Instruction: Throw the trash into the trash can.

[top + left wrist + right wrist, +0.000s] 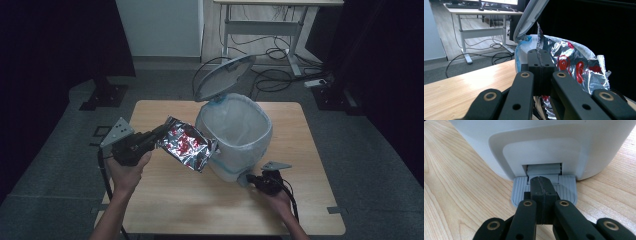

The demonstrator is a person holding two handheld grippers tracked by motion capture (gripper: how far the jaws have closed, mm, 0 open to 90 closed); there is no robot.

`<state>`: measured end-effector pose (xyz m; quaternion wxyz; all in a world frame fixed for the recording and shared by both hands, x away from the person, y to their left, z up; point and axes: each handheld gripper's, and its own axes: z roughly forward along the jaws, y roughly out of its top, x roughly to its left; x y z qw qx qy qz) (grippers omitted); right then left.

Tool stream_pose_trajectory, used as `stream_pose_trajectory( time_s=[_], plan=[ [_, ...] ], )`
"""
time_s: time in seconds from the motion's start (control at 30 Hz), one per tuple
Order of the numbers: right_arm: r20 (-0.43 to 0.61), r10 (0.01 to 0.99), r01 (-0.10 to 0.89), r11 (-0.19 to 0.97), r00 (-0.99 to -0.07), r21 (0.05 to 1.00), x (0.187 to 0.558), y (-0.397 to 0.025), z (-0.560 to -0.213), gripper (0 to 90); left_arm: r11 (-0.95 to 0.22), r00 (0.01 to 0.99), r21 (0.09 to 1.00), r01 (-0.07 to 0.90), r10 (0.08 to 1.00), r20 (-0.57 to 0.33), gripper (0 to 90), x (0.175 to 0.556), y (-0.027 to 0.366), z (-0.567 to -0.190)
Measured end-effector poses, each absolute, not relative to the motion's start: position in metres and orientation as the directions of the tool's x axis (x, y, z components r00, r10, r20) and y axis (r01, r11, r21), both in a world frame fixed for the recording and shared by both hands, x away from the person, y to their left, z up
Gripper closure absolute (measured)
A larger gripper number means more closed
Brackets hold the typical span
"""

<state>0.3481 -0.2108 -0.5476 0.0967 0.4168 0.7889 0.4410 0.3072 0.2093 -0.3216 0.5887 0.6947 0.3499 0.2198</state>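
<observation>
Light wood table (165,200) with rounded corners, grain running lengthwise, stands on grey carpet; black drapes close off the room at 9 and 3 o'clock.

Near edge: the person's 2 forearms enter from 6 o'clock. Right gripper (248,179) sits low at about 5 o'clock of the bin, jaws pressed together with nothing between them. In the right gripper view its closed tips (541,185) rest on the ribbed grey pedal (520,192) at the foot of the bin (544,142), pedal flat against the table (454,202).

Left gripper (161,133) is held above the table at about 9 o'clock of the bin, jaws clamped on 1 edge of a crinkled silver foil bag (187,143) with red print. Bag hangs in the air, tilted, its far corner just beside the bin's rim. Left gripper view: jaws shut tight on the foil bag (574,65), the bag between camera and bin opening.

Mid table: white pedal bin (235,135), lined with a white bag, liner folded over the rim. Grey lid (225,76) stands raised at 12 o'clock of the bin.

Far: a pale wall panel (160,27) at 11 o'clock, a white-legged desk (265,27) at 1 o'clock with loose black cables (272,75) on the floor beneath it.
</observation>
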Motion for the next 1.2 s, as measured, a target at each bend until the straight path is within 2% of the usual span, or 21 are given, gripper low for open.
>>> stream_pose_trajectory(
  time_s=[1.2],
  plan=[
    [0.216, 0.742, 0.572, 0.264, -0.635, 0.777, 0.348, -0.211, -0.548, 89.7, -0.078, 0.666, 0.974, 0.212, 0.741, -0.085, 90.0, 0.316, 0.196, -0.307]
  ],
)
